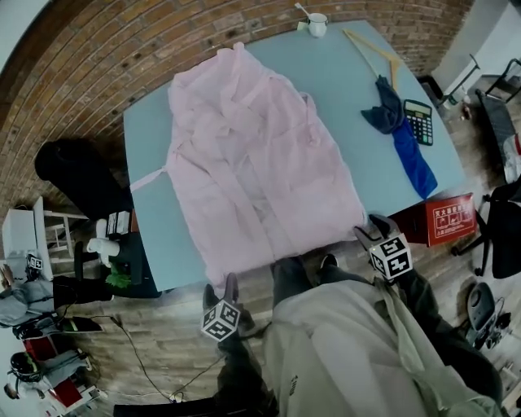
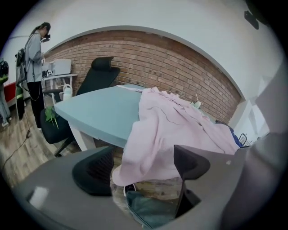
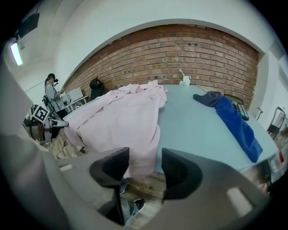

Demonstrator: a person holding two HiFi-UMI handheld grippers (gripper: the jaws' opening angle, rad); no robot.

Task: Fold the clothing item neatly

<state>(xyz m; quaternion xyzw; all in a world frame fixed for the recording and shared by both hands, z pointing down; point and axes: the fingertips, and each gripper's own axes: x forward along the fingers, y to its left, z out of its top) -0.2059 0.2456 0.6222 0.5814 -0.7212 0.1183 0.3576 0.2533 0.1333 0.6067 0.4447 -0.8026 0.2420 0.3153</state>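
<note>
A pale pink garment [image 1: 252, 163] lies spread over the light blue table [image 1: 146, 130], its near hem hanging over the front edge. My left gripper [image 1: 221, 291] hovers just below that edge at the hem's left corner. In the left gripper view the jaws stand wide apart, and the drooping pink hem [image 2: 153, 143] hangs beyond them, untouched. My right gripper [image 1: 373, 230] sits at the hem's right corner. Its jaws are also apart in the right gripper view, with the pink cloth [image 3: 121, 121] hanging past them and nothing pinched.
A blue cloth [image 1: 407, 138], a calculator [image 1: 419, 120], a wooden hanger [image 1: 373, 50] and a white cup [image 1: 317, 24] sit on the table's right and far side. A red box [image 1: 446, 218] stands by the right corner. A black chair [image 1: 77, 175] stands to the left.
</note>
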